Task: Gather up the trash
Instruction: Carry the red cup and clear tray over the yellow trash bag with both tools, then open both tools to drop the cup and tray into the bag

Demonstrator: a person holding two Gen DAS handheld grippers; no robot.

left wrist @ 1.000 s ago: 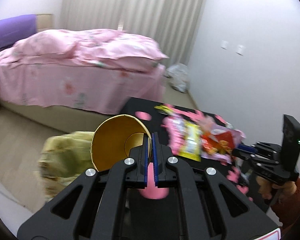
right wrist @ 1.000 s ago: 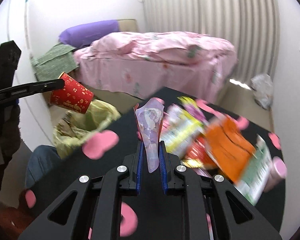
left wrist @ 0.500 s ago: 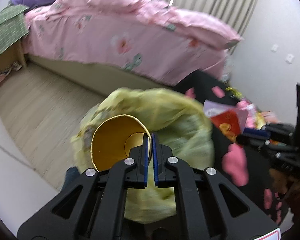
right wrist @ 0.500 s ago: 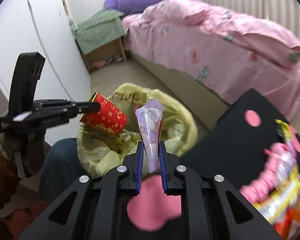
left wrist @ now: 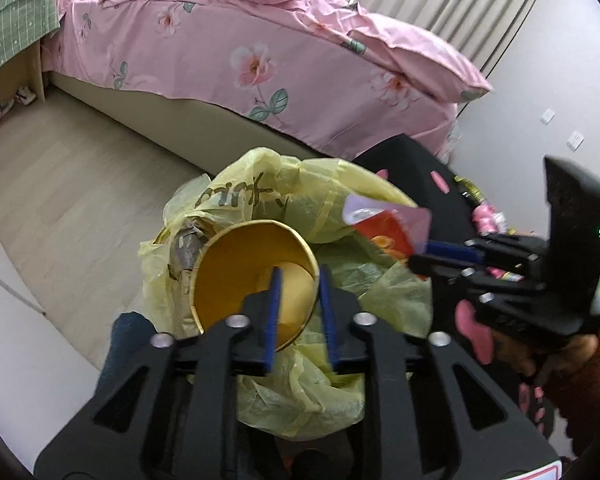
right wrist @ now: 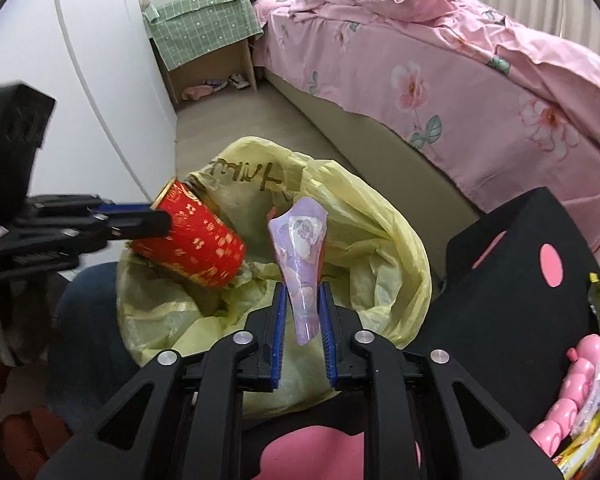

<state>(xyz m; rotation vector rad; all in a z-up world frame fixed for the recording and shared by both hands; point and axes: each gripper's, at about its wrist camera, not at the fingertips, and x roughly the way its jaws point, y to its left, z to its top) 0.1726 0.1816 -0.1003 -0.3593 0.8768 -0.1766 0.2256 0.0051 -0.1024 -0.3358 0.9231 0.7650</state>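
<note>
Both your grippers hang over the yellow trash bag [right wrist: 372, 232].

Your left gripper [left wrist: 298, 312] has its jaws apart, with the cup [right wrist: 192, 236] rim loose between them; its red side shows only from the right camera. Your right gripper [right wrist: 302, 332] has its jaws partly open around the purple wrapper [right wrist: 304, 264]; you cannot tell if they pinch it.

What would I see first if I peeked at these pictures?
A crinkly yellow trash bag gapes open on the floor in the middle. Over it, the left gripper has its fingers around the rim of a red paper cup, and the right gripper has a purple wrapper between its fingers. Behind spreads a pink flowery bed.
</note>
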